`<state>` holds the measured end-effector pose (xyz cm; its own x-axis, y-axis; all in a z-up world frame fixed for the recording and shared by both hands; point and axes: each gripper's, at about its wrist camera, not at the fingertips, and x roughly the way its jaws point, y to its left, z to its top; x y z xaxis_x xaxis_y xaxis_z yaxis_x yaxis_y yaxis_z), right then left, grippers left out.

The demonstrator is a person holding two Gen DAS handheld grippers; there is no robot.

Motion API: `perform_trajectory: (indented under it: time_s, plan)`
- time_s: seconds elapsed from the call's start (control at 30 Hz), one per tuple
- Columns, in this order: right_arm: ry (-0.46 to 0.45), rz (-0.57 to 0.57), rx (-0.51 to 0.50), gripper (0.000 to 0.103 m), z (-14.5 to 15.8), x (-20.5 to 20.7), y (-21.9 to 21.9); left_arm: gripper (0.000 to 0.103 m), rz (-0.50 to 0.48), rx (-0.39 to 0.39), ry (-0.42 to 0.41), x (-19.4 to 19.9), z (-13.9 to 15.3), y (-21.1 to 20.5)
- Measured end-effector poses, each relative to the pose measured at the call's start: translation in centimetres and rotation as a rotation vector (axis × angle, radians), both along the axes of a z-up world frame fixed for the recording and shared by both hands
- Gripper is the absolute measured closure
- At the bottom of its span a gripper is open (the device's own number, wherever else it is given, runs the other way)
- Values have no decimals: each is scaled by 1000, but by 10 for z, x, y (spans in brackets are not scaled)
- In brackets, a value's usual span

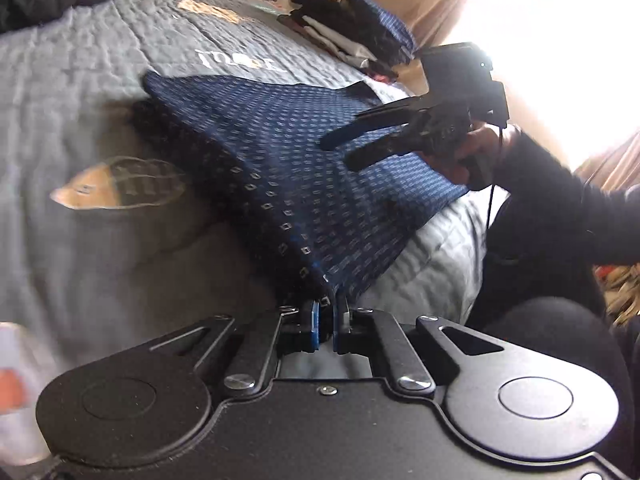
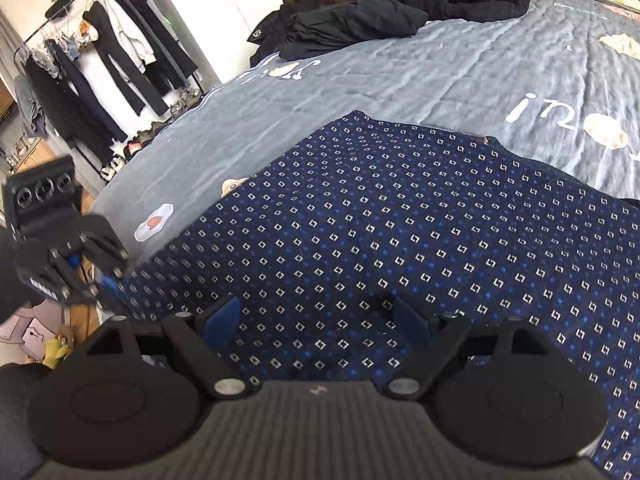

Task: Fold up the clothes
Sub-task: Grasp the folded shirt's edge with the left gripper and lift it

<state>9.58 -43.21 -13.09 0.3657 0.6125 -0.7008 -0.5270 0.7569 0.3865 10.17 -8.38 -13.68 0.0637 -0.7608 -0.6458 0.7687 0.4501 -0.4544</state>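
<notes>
Left wrist view: my left gripper [image 1: 327, 312] is pinched tight on a corner of the cloth [image 1: 280, 152], a navy fabric printed with small pale squares. From that pinched corner the cloth rises off the bed [image 1: 100, 80] in a taut ridge, and its far part lies flat on the grey quilt. My right gripper [image 1: 340, 150] hovers over the cloth's right side with its two fingers spread apart and nothing between them; a hand [image 1: 476, 148] in a dark sleeve [image 1: 560, 184] grips its handle. Beyond the cloth, a stack [image 1: 348, 36] of folded clothes sits at the bed's far edge.

Right wrist view: my right gripper [image 2: 324, 320] stands wide, its blue pads [image 2: 222, 316] poised just above the cloth [image 2: 400, 220], whether touching I cannot tell. The cloth spreads across the near half of the bed [image 2: 360, 80]. At the left edge, my left gripper [image 2: 106, 282] bites the cloth's corner, blurred. A dark heap [image 2: 400, 4] of unfolded garments lies at the bed's far side. Past the bed, a rack [image 2: 92, 60] carries hanging clothes, with shoes [image 2: 144, 136] lined up on the floor beneath.
</notes>
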Motion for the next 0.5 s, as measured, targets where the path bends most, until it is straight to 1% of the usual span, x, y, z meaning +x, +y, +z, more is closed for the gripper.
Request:
perform_trajectory:
  time_s: [0.03, 0.13, 0.17, 0.2, 0.33, 0.37, 0.4, 0.43, 0.47, 0.5]
  plan:
    - [-1, 4, 0, 19, 0, 0, 0, 97, 18, 20, -3, 3, 0, 6]
    - [2, 2, -2, 19, -5, 1, -1, 96, 27, 55, 61, 6, -13, 2]
    - [3, 2, -3, 19, -5, 1, -1, 96, 25, 45, 63, 6, -12, 0]
    - [3, 2, -3, 19, -6, 1, -1, 95, 21, 30, 63, 5, -11, -1]
    - [2, 6, -1, 19, -6, 0, -1, 93, 109, -105, 39, 8, 19, 15]
    - [5, 4, 3, 18, -6, 1, -2, 91, 133, -164, 34, 9, 28, 20]
    - [7, 1, 8, 18, -7, 1, -2, 82, 153, -212, 31, 11, 36, 23]
    - [10, -1, 13, 18, -7, 2, -2, 73, 165, -236, 21, 13, 41, 19]
    - [12, -4, 18, 16, -8, 2, -2, 57, 154, -239, 6, 14, 43, 7]
    - [15, -7, 24, 16, -8, 3, -3, 50, 138, -238, -10, 15, 45, -5]
